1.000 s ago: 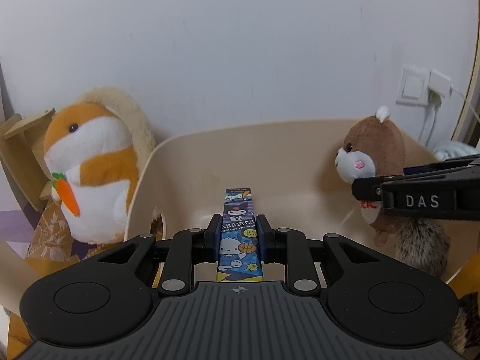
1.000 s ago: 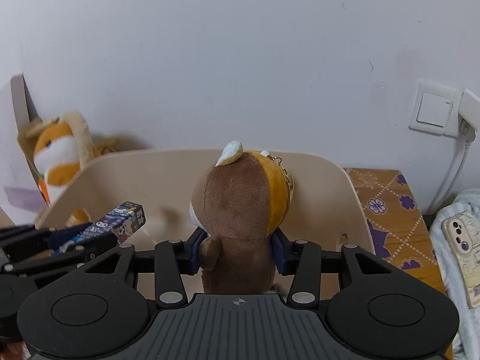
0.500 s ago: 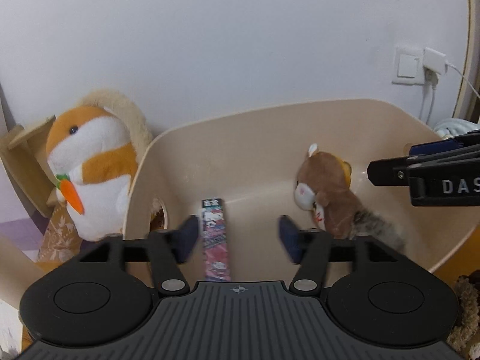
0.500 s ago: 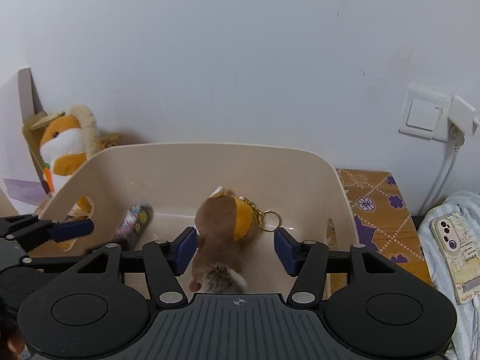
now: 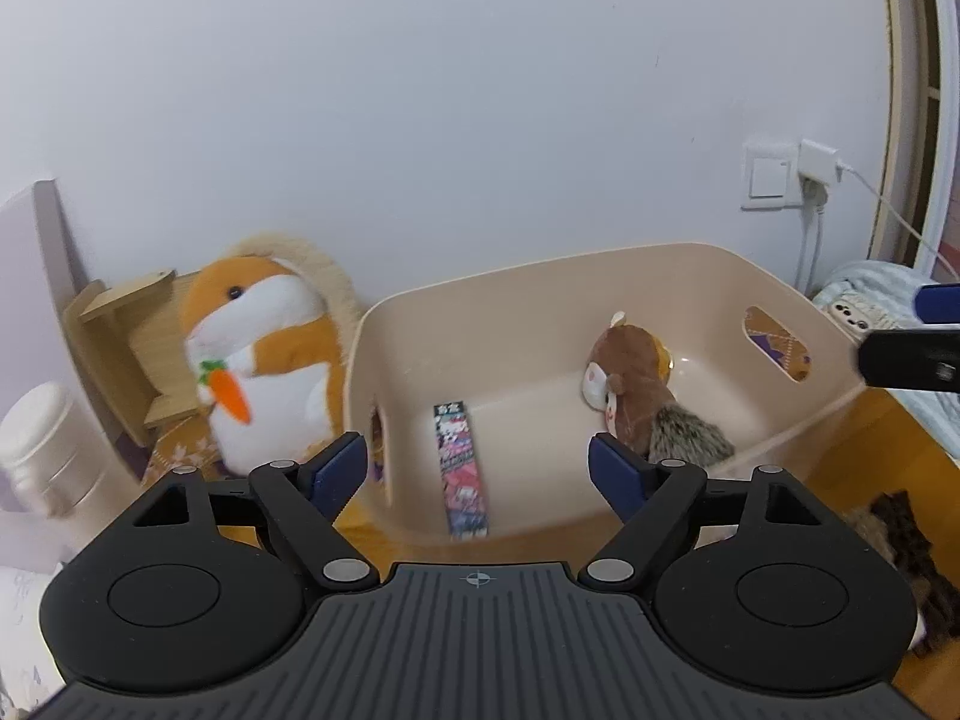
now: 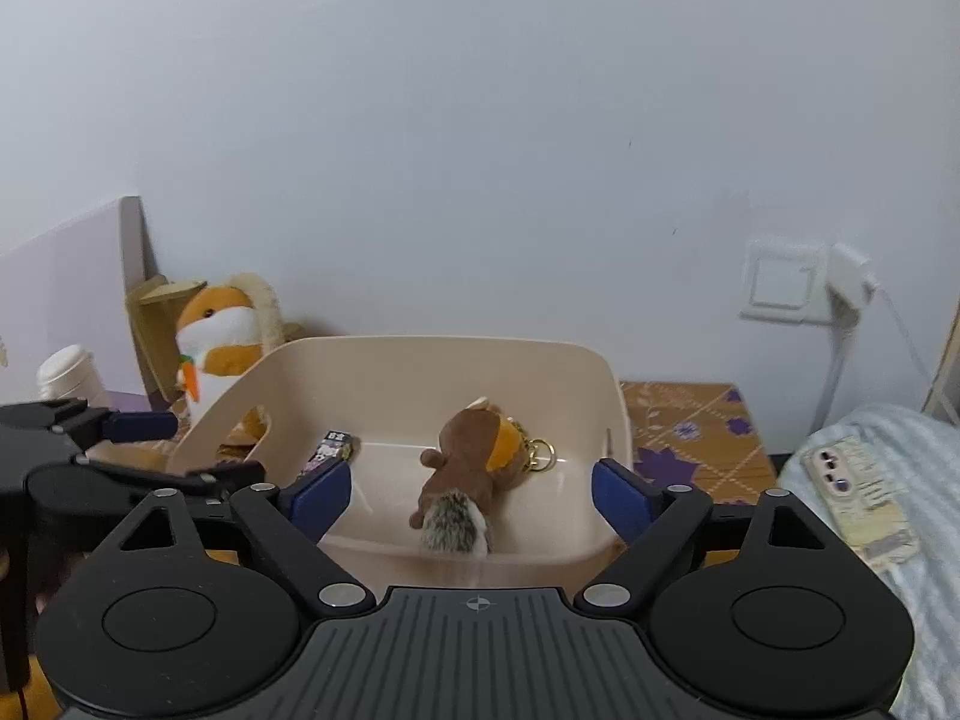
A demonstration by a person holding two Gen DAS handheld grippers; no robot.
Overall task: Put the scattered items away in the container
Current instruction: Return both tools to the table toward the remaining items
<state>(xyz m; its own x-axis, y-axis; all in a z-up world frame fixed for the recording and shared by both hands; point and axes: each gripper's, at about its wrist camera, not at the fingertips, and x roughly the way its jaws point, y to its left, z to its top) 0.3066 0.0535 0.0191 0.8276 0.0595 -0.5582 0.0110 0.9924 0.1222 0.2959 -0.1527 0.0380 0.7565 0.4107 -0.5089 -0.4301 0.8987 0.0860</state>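
Observation:
A beige plastic bin (image 5: 540,276) (image 6: 420,351) stands on the patterned table by the wall. Inside it lie a slim printed cartoon box (image 5: 461,471) (image 6: 329,450) on the left and a brown squirrel plush with a gold key ring (image 5: 636,384) (image 6: 471,468) on the right. My left gripper (image 5: 480,471) is open and empty, held above the bin's near edge. My right gripper (image 6: 474,489) is open and empty, above the near edge on the plush's side. The right gripper's finger shows at the left wrist view's right edge (image 5: 912,354).
An orange and white hamster plush with a carrot (image 5: 258,354) (image 6: 219,336) sits left of the bin by a wooden stand (image 5: 114,348). A white jar (image 5: 42,450) is further left. A phone (image 6: 858,495) lies on a blue towel at right. A dark furry item (image 5: 900,546) lies front right.
Both grippers opened and dropped their loads: the cartoon box and the squirrel plush now lie in the bin. Both grippers have pulled up and back from it.

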